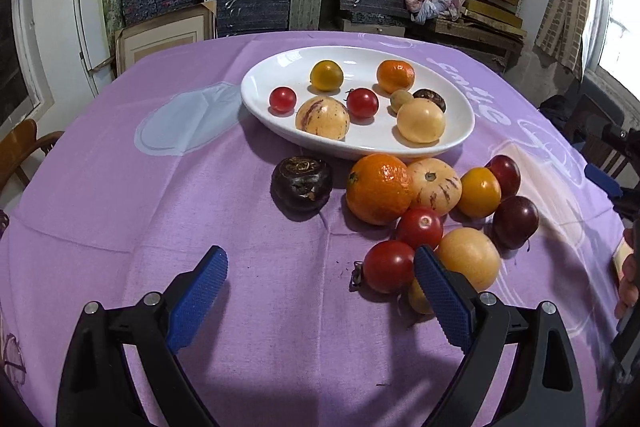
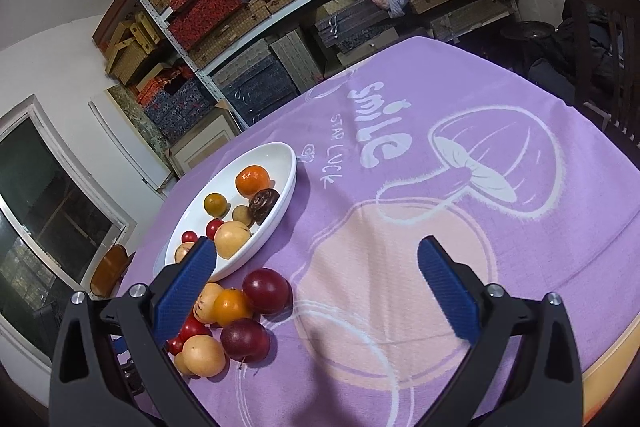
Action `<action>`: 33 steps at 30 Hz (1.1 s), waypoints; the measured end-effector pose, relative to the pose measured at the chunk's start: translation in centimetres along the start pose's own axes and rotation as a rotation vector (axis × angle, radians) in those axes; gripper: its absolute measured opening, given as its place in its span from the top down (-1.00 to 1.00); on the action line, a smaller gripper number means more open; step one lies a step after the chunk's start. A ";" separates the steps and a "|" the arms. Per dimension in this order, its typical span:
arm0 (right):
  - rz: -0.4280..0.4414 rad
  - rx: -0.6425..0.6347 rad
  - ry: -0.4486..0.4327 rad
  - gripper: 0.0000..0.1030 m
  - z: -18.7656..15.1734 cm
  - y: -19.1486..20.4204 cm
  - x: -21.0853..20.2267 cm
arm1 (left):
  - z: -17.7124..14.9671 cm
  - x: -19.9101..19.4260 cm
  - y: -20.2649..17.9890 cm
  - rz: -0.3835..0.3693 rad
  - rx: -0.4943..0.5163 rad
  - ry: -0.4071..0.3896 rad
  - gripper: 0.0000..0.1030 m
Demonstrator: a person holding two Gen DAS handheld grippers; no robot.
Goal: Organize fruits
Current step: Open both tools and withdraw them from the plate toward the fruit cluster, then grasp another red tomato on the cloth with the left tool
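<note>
My left tool gapes wide, empty, above the purple cloth on the counter. My right tool likewise spread, nothing between its pads. White oval dish holds eight fruits, a tangerine among them. Just in front of the dish: loose cluster, with orange, mangosteen, two tomatoes, two plums.

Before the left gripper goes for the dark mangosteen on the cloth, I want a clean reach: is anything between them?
Nothing visible. Only bare purple tablecloth lies between the open left gripper and the mangosteen. The orange and the tomatoes sit off to its right.
</note>
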State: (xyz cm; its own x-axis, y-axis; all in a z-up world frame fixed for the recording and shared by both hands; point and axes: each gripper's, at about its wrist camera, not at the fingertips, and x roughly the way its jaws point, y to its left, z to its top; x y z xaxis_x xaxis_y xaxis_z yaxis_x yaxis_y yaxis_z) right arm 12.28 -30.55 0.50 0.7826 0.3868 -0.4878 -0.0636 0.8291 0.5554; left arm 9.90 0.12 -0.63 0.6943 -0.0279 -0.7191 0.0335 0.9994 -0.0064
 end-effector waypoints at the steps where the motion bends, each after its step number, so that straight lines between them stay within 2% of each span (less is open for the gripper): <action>1: 0.000 -0.001 0.001 -0.92 0.0 0.1 0.1 | -0.1 0.0 -0.1 0.005 0.004 -0.005 -0.87; 6: -0.005 -0.012 0.017 -0.92 -0.2 0.3 0.4 | -0.2 0.5 0.0 0.009 0.009 0.006 -0.93; 10: -0.007 -0.009 0.021 -0.92 -0.2 0.3 0.5 | -0.1 0.3 0.8 0.054 0.011 -0.001 -0.93; 17: -0.006 -0.007 0.026 -0.92 -0.2 0.2 0.5 | 0.1 -0.7 3.7 0.074 -0.084 -0.037 -0.93; 20: -0.008 -0.011 0.028 -0.92 -0.2 0.3 0.5 | 0.1 -1.0 3.1 0.027 -0.066 -0.051 -0.93; 24: -0.010 -0.013 0.031 -0.92 -0.3 0.3 0.6 | 0.0 -0.9 1.2 0.037 0.004 -0.057 -0.93; 29: -0.015 -0.010 0.039 -0.92 -0.6 0.4 0.9 | -0.3 -0.7 0.0 0.009 0.050 -0.048 -0.93; 33: -0.016 -0.009 0.042 -0.92 -0.7 0.5 1.0 | -0.1 0.3 0.3 -0.021 0.028 -0.007 -0.93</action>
State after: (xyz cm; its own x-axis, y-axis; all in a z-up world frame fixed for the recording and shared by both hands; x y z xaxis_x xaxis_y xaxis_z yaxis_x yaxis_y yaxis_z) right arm 12.62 -29.49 -0.18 0.7570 0.3899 -0.5243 -0.0572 0.8389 0.5412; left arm 10.09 0.38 -0.93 0.6980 -0.0492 -0.7144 0.0685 0.9976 -0.0017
